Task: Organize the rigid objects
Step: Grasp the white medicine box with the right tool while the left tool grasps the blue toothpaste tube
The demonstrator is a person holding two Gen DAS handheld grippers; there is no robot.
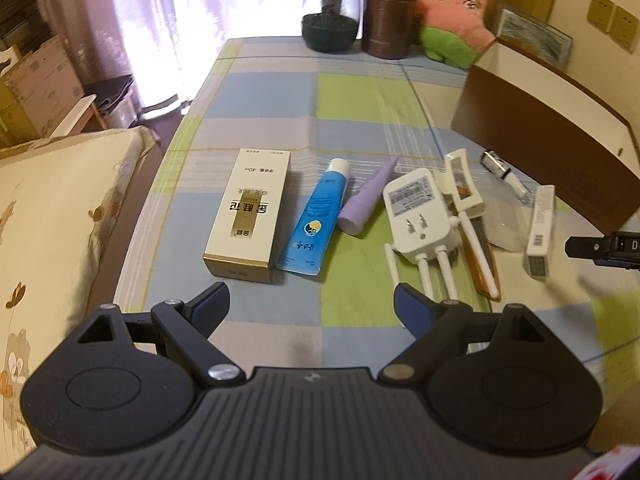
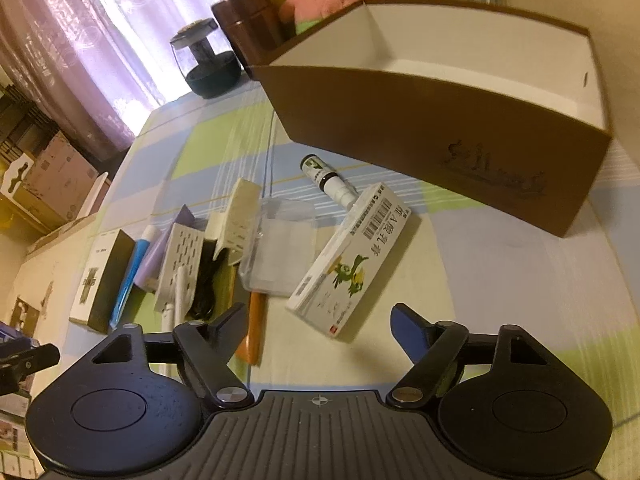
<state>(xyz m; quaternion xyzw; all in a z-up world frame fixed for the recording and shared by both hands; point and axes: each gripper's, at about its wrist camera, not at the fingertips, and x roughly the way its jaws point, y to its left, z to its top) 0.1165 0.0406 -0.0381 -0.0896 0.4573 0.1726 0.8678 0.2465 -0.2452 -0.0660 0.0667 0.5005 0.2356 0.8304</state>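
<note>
Near the brown box, medicine carton on bare cloth, both tools apart, empty.

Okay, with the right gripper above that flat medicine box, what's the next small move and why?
Probably lower the right gripper until its jaws straddle the medicine box. The jaws are open and empty, the box lies flat just ahead of them, and the brown bin behind it looks empty.
</note>
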